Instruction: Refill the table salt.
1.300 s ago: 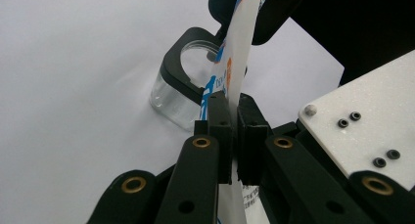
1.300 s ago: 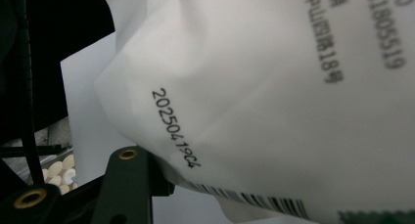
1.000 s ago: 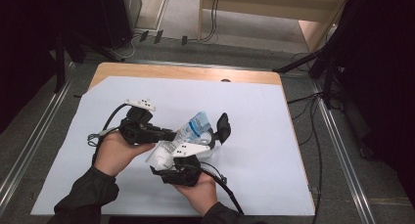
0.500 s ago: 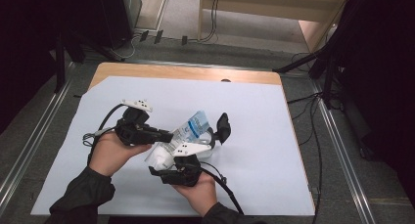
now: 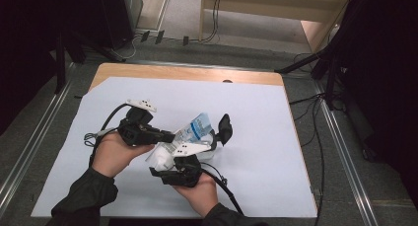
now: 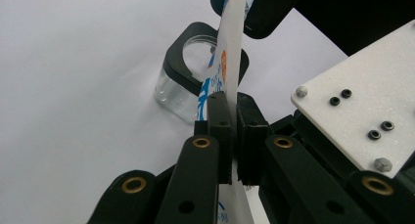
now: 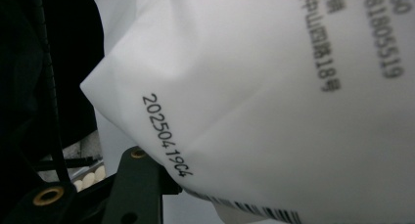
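A white pouch [image 5: 196,128] with blue print is held above the white table cover between both grippers. My left gripper [image 5: 170,136] comes in from the left, and its pads are pinched flat on the pouch's thin edge [image 6: 230,77]. My right gripper [image 5: 217,134] reaches up from below and is shut on the pouch farther along; a black jaw presses its upper part in the left gripper view. In the right gripper view the pouch's white back [image 7: 274,87], with a printed date code and a barcode, lies close over the jaws.
A small clear jar [image 6: 183,89] with a black square rim stands on the white sheet just beyond the pouch. The white sheet [image 5: 276,152] covers a wooden table [image 5: 187,73]. Cables trail from both grippers. Dark stands and floor rails surround the table.
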`<state>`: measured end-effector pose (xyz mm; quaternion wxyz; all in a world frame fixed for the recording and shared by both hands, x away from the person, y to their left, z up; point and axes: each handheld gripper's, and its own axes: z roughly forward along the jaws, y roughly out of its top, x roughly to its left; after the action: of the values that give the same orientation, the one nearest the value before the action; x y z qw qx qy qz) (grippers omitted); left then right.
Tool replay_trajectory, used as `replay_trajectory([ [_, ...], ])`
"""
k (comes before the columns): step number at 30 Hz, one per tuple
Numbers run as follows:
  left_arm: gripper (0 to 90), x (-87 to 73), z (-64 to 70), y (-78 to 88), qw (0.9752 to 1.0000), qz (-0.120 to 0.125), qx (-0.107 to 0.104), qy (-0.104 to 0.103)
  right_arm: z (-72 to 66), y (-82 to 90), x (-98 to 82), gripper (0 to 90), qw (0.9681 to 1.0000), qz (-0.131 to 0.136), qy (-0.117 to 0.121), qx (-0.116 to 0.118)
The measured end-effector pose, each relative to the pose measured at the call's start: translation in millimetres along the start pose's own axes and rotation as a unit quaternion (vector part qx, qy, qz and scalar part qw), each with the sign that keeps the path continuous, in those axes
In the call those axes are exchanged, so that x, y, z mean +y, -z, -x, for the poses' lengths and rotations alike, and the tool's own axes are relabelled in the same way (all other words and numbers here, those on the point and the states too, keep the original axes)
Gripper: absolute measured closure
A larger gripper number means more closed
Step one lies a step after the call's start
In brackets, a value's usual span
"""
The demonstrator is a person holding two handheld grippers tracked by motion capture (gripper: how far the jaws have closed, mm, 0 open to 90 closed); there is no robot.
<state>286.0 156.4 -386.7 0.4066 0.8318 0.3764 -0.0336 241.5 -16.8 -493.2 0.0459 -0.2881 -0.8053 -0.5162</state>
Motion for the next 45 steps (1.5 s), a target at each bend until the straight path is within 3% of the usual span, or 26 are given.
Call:
replay_trajectory([
  [11,88.4,13.8,0.7,-0.6,0.9998,-0.016,-0.004,0.007,1.1,2.4,5.0,54.2,0.9998,0.009,-0.015,0.012],
  [16,88.1,15.2,0.8,-0.5,0.9999,0.001,-0.013,0.007,1.6,6.1,8.1,56.8,0.9996,0.018,-0.019,0.01],
  [23,87.5,10.5,-2.2,-2.1,0.9998,0.011,-0.018,0.005,2.3,4.7,6.1,58.1,0.9987,0.021,-0.038,0.025],
  [45,88.6,8.0,-3.6,-3.2,0.9996,0.015,-0.015,0.017,-0.5,0.7,4.6,54.8,1.0,0.009,0.001,-0.002],
])
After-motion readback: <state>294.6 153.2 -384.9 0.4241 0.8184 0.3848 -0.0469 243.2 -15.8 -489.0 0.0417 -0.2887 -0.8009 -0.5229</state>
